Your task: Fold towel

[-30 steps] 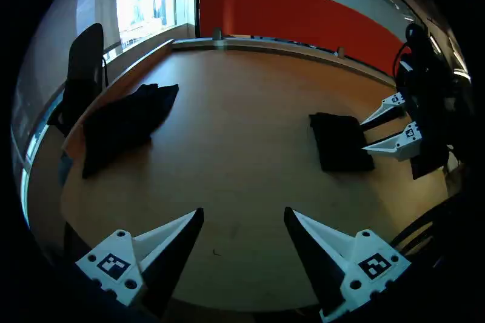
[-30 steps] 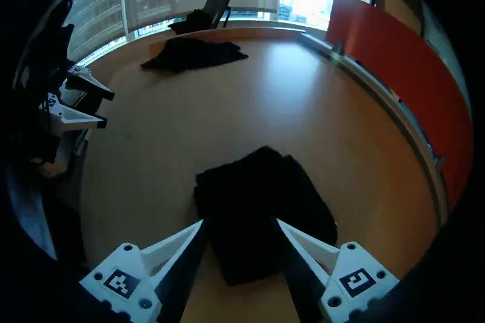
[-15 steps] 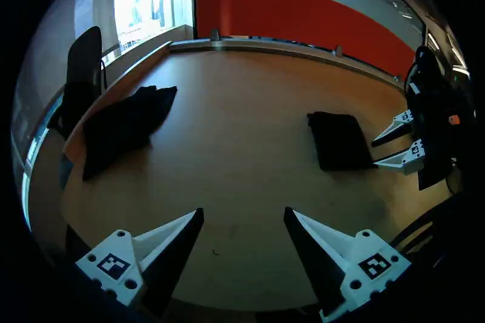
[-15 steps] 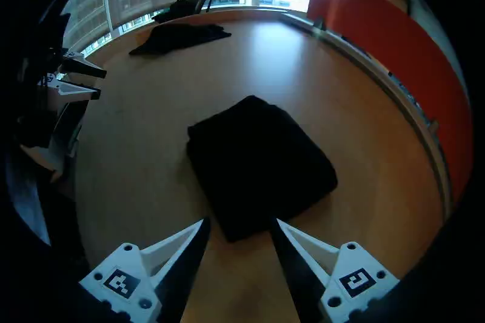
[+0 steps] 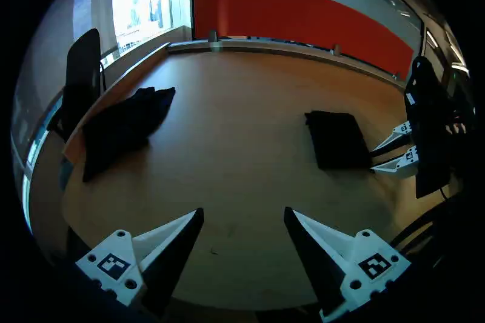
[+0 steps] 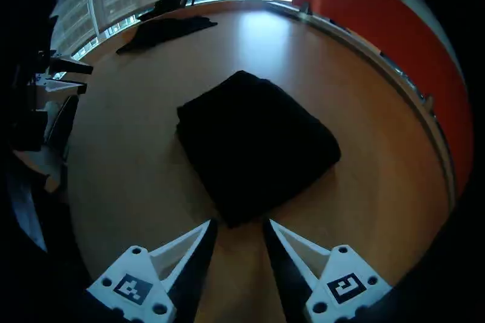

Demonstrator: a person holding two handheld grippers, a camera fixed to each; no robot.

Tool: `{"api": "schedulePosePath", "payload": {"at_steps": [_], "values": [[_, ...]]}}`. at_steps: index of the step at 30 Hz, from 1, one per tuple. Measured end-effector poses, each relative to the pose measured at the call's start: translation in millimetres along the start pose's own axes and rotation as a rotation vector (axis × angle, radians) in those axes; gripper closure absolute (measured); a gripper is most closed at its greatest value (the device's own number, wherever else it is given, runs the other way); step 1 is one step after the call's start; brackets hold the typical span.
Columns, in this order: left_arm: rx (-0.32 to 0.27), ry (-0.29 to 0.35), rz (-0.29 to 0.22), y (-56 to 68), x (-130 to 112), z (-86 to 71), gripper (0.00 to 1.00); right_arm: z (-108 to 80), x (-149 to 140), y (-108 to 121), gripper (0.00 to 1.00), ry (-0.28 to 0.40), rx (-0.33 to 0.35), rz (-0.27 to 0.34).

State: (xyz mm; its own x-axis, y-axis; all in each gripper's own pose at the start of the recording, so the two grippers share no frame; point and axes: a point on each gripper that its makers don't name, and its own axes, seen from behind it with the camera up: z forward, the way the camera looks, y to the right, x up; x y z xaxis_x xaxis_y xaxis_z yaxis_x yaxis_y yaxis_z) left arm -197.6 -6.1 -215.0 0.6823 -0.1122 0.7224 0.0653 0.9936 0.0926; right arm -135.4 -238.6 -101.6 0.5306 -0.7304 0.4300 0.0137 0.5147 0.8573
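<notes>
The folded black towel [image 6: 257,141] lies flat on the wooden table [image 5: 242,117], a neat dark rectangle. The right gripper [image 6: 239,226] points at it from just short of its near corner, the towel at 12 o'clock, fingers parted by a narrow gap with nothing between them. The left gripper [image 5: 242,214] hangs over bare wood well apart from it, jaws spread wide and empty, the towel at its 2 o'clock. A crumpled dark cloth heap [image 5: 124,123] sits at its 10 o'clock, near a chair [image 5: 82,80].
</notes>
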Motion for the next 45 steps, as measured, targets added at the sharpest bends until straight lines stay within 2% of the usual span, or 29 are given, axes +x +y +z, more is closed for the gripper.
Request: {"api": "schedulePosePath", "payload": {"at_steps": [10,14,21,28,39,45], "values": [[-0.001,0.003,0.005,-0.1,0.8,-0.9,0.02,4.7,0.6,-3.2,0.78,0.009,-0.003,0.037],[-0.003,0.003,0.004,-0.2,0.4,-1.2,0.01,3.7,2.8,-3.8,0.94,0.017,-0.002,0.049],[-0.012,0.012,0.011,-0.5,4.1,0.5,0.01,-9.0,17.5,3.9,0.96,0.037,-0.025,0.051],[-0.031,0.038,0.019,3.8,17.4,2.6,0.01,-32.9,62.3,20.5,0.96,0.112,-0.055,0.033],[-0.066,0.090,0.054,15.4,46.1,2.4,0.02,-81.3,143.0,58.6,0.96,0.247,-0.118,0.001],[-0.083,0.111,0.066,22.0,59.0,1.2,0.01,-114.3,172.5,76.9,0.96,0.312,-0.145,0.002]]}}
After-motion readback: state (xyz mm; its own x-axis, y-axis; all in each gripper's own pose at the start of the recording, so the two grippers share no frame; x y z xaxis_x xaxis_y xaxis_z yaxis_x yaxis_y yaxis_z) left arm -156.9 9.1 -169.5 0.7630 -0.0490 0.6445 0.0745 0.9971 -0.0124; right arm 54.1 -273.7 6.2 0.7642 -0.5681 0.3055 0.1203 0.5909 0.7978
